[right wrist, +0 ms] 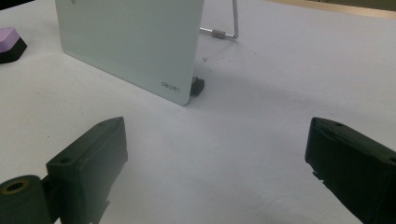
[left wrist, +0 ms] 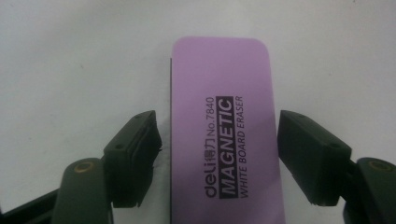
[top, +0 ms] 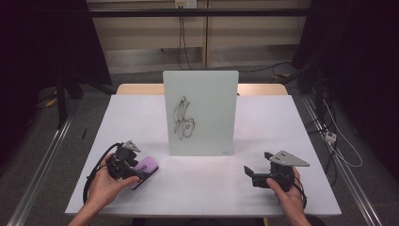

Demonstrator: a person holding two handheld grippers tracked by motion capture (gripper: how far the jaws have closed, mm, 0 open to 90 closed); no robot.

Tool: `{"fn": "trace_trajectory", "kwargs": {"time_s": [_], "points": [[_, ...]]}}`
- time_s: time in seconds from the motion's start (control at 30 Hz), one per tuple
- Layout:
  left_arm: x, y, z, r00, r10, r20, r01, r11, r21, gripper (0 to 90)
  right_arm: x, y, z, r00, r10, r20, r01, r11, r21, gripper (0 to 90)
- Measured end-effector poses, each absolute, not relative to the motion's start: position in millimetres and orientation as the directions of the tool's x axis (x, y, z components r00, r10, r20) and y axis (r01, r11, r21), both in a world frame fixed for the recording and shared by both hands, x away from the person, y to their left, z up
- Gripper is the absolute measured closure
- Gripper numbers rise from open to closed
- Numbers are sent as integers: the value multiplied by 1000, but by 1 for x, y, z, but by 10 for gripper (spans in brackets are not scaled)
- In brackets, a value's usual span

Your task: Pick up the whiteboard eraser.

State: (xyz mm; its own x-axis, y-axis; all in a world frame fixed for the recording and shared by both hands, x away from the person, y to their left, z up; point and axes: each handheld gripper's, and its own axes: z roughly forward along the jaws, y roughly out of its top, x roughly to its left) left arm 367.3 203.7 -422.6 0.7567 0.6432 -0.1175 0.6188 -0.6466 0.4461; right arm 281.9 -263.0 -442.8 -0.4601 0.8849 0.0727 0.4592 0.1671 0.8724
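A purple whiteboard eraser (top: 147, 167) lies flat on the white table (top: 211, 186) at the front left. My left gripper (top: 136, 171) reaches over it, one jaw on each long side. In the left gripper view the eraser (left wrist: 219, 93) shows its "MAGNETIC" label. There the left gripper (left wrist: 219, 140) has its right pad at the eraser's edge and a thin strip of table between its left pad and the eraser. My right gripper (top: 250, 173) rests at the front right, and in its own view the right gripper (right wrist: 215, 154) stands open over bare table.
A small glass whiteboard (top: 201, 113) with a black scribble stands upright on a wire stand mid-table. Its lower corner (right wrist: 180, 88) is ahead of the right gripper. The eraser (right wrist: 8, 41) is at the far left of the right gripper view. Dark floor surrounds the table.
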Motion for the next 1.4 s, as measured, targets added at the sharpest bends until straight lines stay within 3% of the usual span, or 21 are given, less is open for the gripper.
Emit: {"fn": "trace_trajectory", "kwargs": {"time_s": [0.17, 0.3, 0.4, 0.57, 0.93, 1.4], "points": [[366, 200, -425, 754, 648, -110, 623, -651, 433, 396, 282, -263, -443, -468, 881, 70, 460, 175, 870, 58], [366, 202, -425, 752, 648, -121, 628, -648, 431, 395, 281, -263, -443, -469, 880, 72, 459, 174, 871, 57], [366, 204, -424, 736, 664, -130, 644, -629, 435, 337, 282, -263, -443, -466, 881, 75, 458, 168, 873, 57], [363, 205, -423, 749, 649, -129, 631, -641, 437, 401, 282, -263, -443, -469, 880, 71, 460, 175, 870, 57], [361, 205, -420, 760, 644, -87, 607, -657, 446, 410, 282, -263, -443, -470, 879, 73, 459, 173, 871, 57], [355, 220, -411, 755, 651, -84, 558, -569, 604, 411, 286, -263, -444, -456, 883, 112, 483, 139, 865, 60]]}}
